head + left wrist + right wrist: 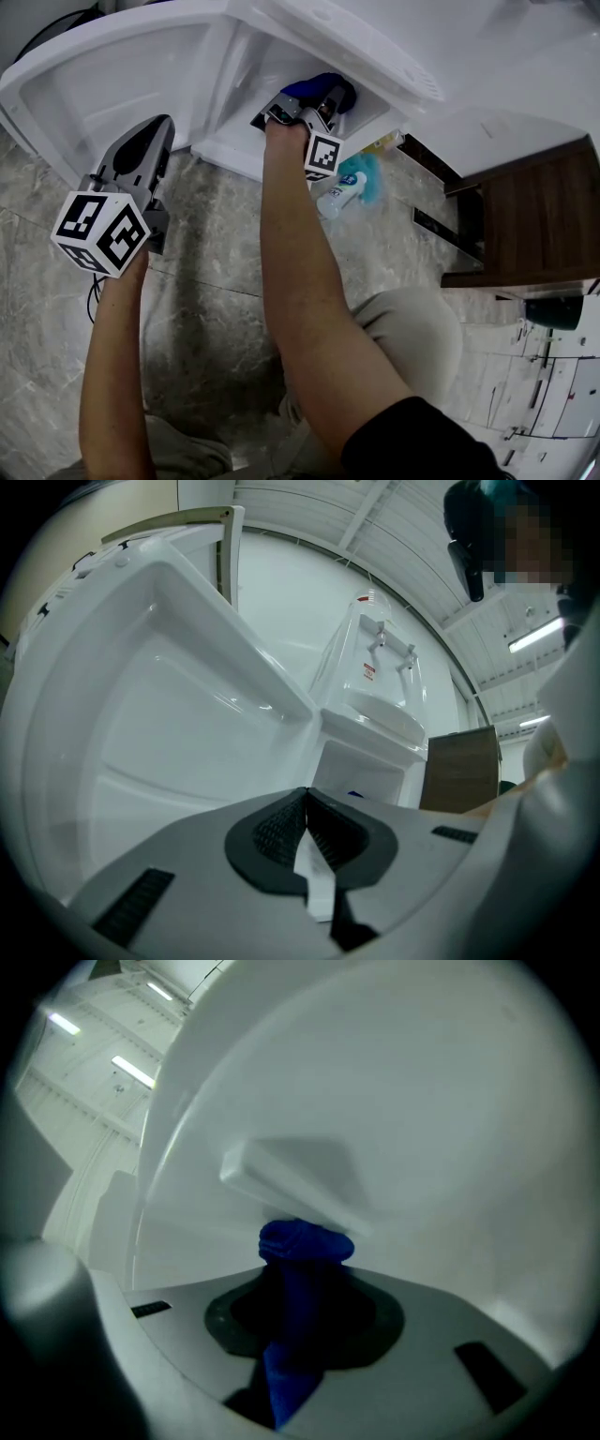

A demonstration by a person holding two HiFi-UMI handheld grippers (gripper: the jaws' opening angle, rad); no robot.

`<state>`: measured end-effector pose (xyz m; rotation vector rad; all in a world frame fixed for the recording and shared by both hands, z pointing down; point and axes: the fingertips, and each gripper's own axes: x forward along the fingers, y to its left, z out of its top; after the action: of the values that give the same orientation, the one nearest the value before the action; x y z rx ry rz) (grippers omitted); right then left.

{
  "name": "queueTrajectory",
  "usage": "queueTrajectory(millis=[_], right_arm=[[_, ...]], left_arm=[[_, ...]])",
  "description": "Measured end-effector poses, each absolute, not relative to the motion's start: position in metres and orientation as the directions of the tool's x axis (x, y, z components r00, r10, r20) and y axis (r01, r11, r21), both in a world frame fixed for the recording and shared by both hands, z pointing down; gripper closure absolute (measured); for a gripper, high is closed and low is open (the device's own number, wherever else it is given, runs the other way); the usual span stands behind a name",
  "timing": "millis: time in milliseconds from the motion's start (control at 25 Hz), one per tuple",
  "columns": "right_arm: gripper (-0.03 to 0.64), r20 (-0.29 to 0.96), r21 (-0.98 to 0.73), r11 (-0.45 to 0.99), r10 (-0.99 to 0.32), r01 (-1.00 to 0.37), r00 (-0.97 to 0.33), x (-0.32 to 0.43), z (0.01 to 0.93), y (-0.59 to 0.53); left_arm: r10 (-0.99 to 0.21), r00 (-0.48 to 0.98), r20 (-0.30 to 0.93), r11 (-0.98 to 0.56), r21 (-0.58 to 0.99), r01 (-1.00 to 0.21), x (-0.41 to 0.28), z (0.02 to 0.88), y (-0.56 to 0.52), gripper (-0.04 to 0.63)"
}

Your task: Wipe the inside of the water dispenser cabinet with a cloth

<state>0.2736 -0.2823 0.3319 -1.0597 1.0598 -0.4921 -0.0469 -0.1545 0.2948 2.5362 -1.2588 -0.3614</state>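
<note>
Head view: the right gripper (pixel 311 105) reaches into the open cabinet (pixel 234 150). 1 blue cloth (pixel 323 87) sits at its tip, straight ahead against the inside. The left gripper (pixel 155 131) hangs outside by the door (pixel 94 84), farther off.

Left gripper view: jaws pressed together, nothing between them.

Right gripper view: jaws pinch the cloth, bunched against the white wall (pixel 422 1147).

Count: 2 grippers, 1 cabinet.

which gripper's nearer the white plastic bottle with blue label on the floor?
Right. The right gripper, shut on a blue cloth inside the white cabinet, sits just beyond the bottle; the left gripper, shut, is farther off by the open white door.
</note>
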Motion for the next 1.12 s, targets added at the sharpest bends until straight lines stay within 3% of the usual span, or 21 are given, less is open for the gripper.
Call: queueTrajectory(millis=[240, 560, 760, 920, 1120], right_arm=[[0.533, -0.414, -0.909, 0.388, -0.802, -0.152, 0.429, 0.267, 0.352, -0.283], [0.534, -0.46, -0.881, 0.394, -0.842, -0.261, 0.281, 0.241, 0.338, -0.284], [0.534, -0.396, -0.849, 0.311, -0.91, -0.427, 0.125, 0.212, 0.344, -0.273], [0.534, -0.292, -0.751, 0.247, -0.956, -0.612, -0.027, 0.193, 0.353, -0.254], [0.534, -0.01, -0.422, 0.208, -0.974, -0.882, -0.225, 0.182, 0.376, -0.236]], left_arm=[[-0.805, 0.586, -0.09, -0.574, 0.367, -0.732, -0.045, 0.299, -0.155, 0.588], [-0.808, 0.582, -0.095, -0.57, 0.376, -0.73, -0.045, 0.299, -0.155, 0.588], [-0.808, 0.58, -0.104, -0.569, 0.395, -0.721, -0.04, 0.3, -0.159, 0.588], [-0.79, 0.603, -0.108, -0.588, 0.411, -0.697, -0.024, 0.306, -0.164, 0.588], [-0.791, 0.606, -0.088, -0.573, 0.453, -0.683, -0.001, 0.316, -0.176, 0.588]])
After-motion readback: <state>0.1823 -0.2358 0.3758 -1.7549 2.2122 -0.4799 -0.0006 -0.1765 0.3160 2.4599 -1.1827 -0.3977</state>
